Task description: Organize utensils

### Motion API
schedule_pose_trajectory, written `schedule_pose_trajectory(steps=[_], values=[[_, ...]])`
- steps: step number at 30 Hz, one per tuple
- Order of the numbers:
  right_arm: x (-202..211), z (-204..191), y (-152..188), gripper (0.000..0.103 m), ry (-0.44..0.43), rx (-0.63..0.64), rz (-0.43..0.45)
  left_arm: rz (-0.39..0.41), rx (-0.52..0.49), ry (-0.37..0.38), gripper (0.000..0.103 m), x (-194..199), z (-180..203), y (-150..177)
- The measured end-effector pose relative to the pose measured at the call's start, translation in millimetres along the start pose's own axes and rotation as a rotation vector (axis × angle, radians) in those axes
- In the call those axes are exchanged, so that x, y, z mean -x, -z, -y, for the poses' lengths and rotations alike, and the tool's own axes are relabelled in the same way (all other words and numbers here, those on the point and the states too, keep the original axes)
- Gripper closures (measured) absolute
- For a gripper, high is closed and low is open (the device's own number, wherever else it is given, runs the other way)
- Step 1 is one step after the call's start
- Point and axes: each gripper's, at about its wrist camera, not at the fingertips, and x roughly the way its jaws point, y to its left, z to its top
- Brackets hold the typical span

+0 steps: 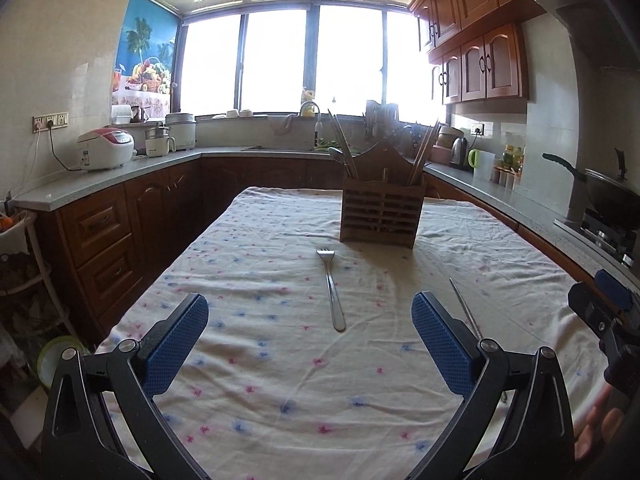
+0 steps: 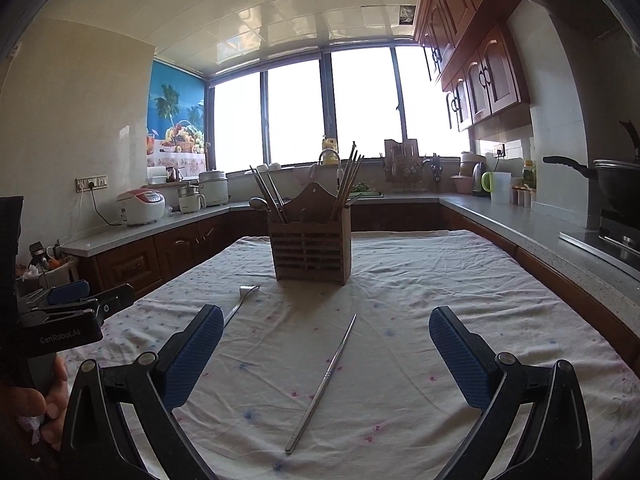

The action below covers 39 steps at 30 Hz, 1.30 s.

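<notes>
Kitchen background: fittings and appliances around the table.
Floral cloth (image 1: pixel 280 380) over table; grey counter (image 1: pixel 120 172) on wood cabinets (image 1: pixel 104 240); rice cooker (image 1: pixel 106 148), white pot (image 1: pixel 181 130), small blender (image 1: pixel 158 142) at left; wall sockets (image 1: pixel 50 122); fruit poster (image 1: pixel 150 52); window (image 1: pixel 280 56); tap (image 1: pixel 310 108); kettle (image 1: pixel 460 152); upper cabinets (image 1: pixel 480 64); wok (image 1: pixel 612 192) on stove (image 1: pixel 608 236); spice jars (image 1: pixel 508 178).

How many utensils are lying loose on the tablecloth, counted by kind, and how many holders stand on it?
Fork: 1
Metal chopstick: 1
Wooden utensil holder: 1
Total: 3 things on the tablecloth; 2 are loose utensils.
</notes>
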Motion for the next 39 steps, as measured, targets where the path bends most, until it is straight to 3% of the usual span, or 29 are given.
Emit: schedule_pose_trajectory(steps=[18, 39], values=[[6, 16, 15, 0.0, 0.015, -0.075, -0.007, -0.003, -0.039, -0.023, 0.0, 5, 8, 13], [5, 16, 16, 0.0, 0.004, -0.073, -0.007, -0.018, -0.06, -0.043, 0.0, 4, 9, 16]])
